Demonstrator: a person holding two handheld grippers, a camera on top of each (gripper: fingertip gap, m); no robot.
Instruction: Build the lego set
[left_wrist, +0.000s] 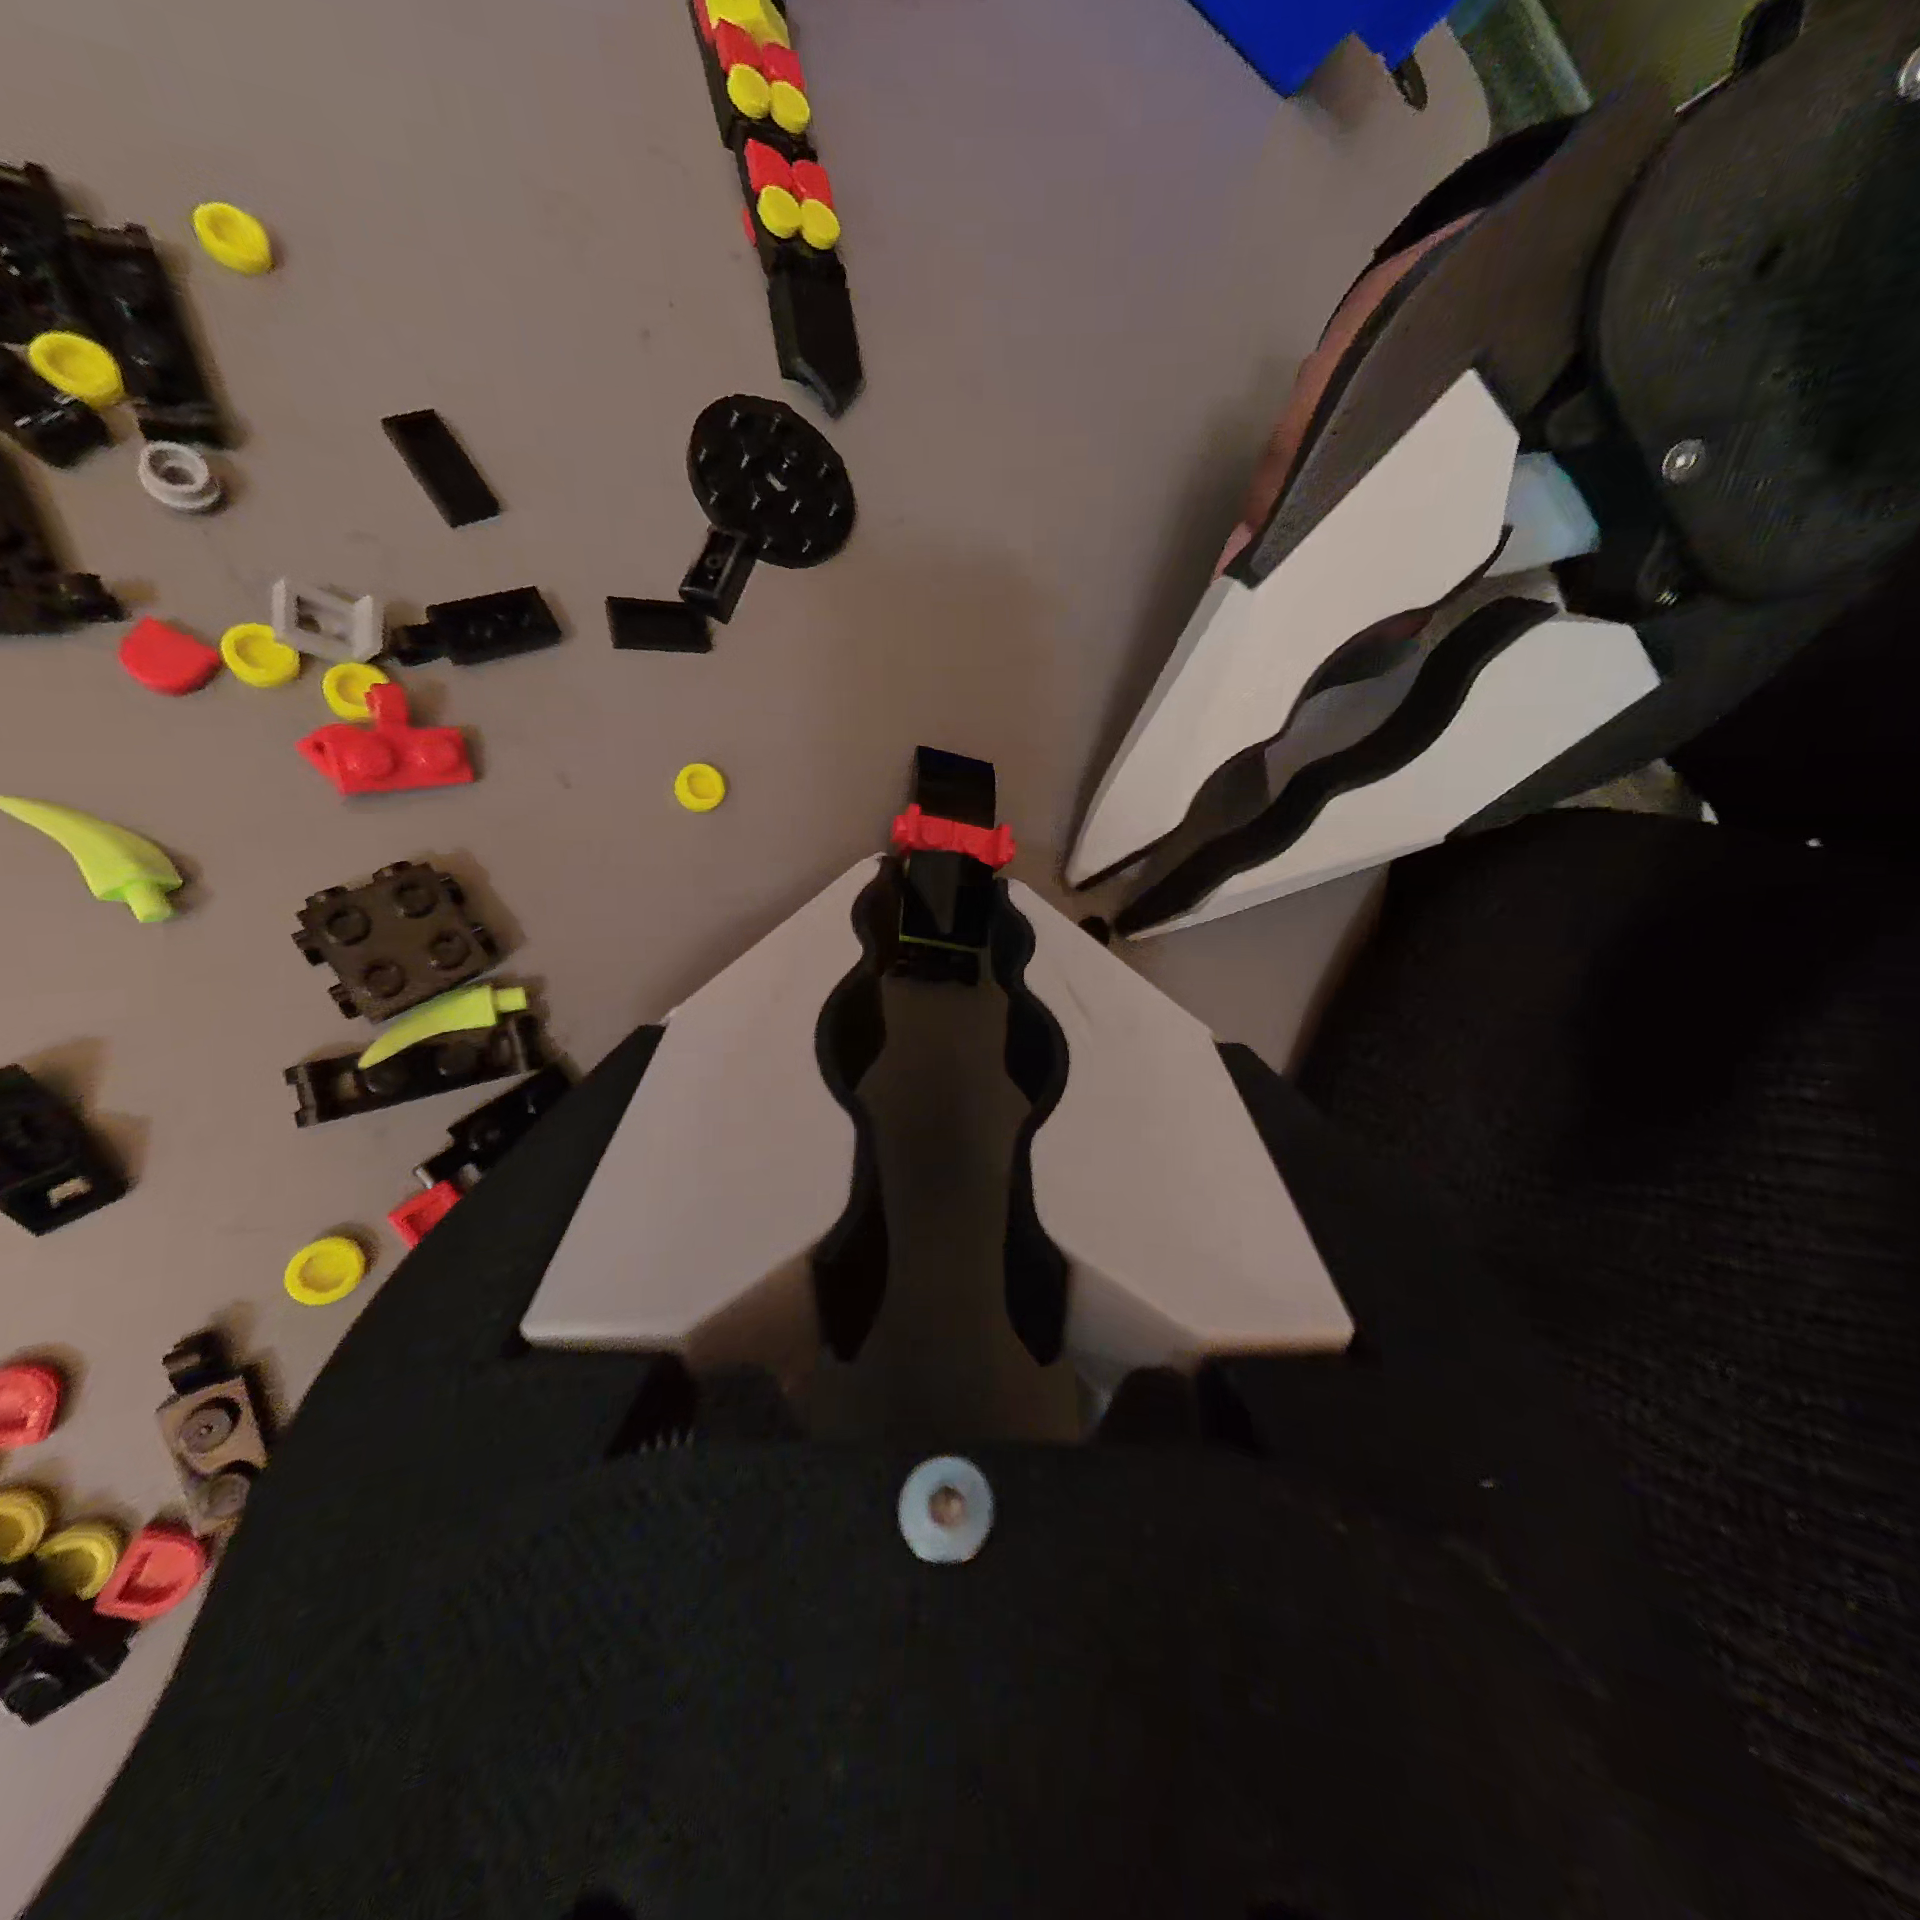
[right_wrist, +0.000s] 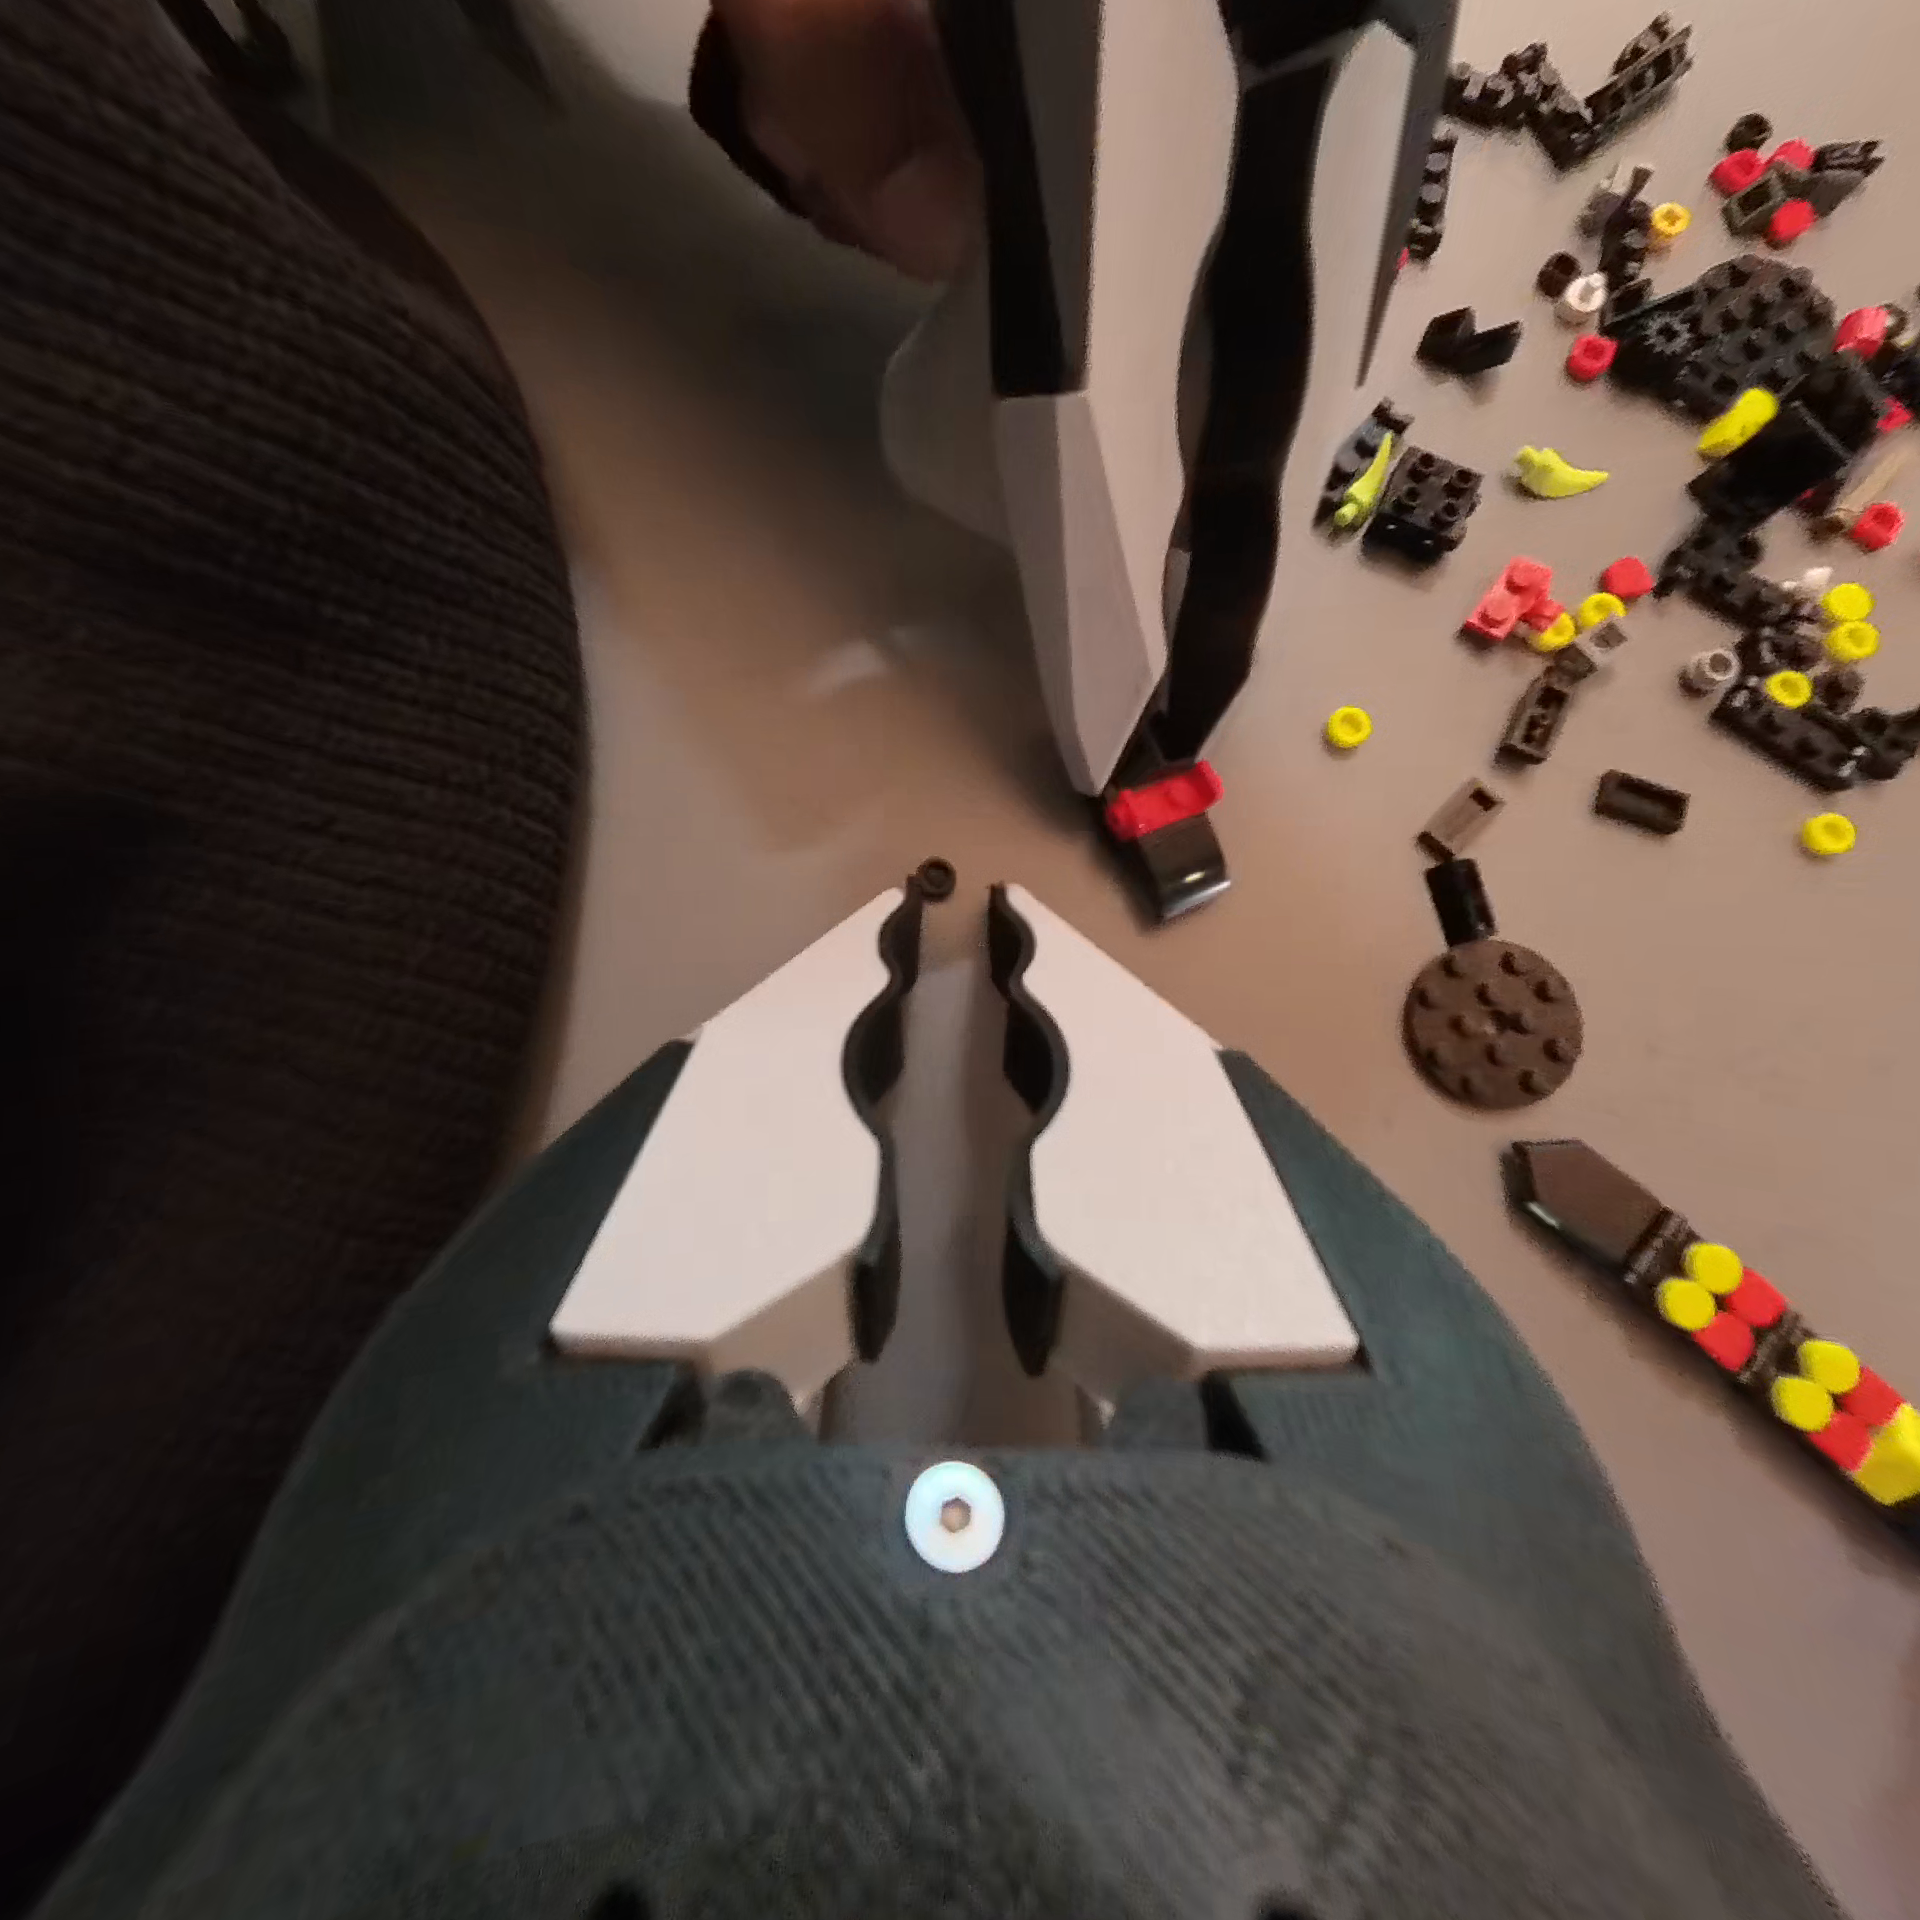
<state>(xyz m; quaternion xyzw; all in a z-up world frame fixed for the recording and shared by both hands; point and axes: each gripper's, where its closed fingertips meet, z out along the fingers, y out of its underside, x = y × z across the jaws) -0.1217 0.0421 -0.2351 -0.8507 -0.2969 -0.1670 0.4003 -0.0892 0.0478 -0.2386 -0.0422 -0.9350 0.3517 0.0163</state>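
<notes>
My left gripper (left_wrist: 943, 883) is shut on a small black-and-red lego assembly (left_wrist: 951, 831), low over the grey table (left_wrist: 1039, 312). It also shows in the right wrist view (right_wrist: 1164, 821), held by the left gripper (right_wrist: 1148, 764) coming down from the top. My right gripper (right_wrist: 956, 891) stands just beside it with its jaws a narrow gap apart. A tiny black round piece (right_wrist: 932, 876) sits at its left fingertip and is not clamped. In the left wrist view the right gripper (left_wrist: 1096, 909) reaches in from the right.
A long black assembly with red and yellow studs (left_wrist: 790, 177) and a black round plate (left_wrist: 771, 496) lie beyond. Loose black, red, yellow and lime pieces cover the left (left_wrist: 400, 935). A yellow stud (left_wrist: 699, 787) lies near. Dark fabric (right_wrist: 208, 623) borders the table. My left and right fingertips are right by each other. The left tips stand about 4 cm off the yellow stud (left_wrist: 699, 787). It turns up in the right wrist view (right_wrist: 1347, 729) as well.
</notes>
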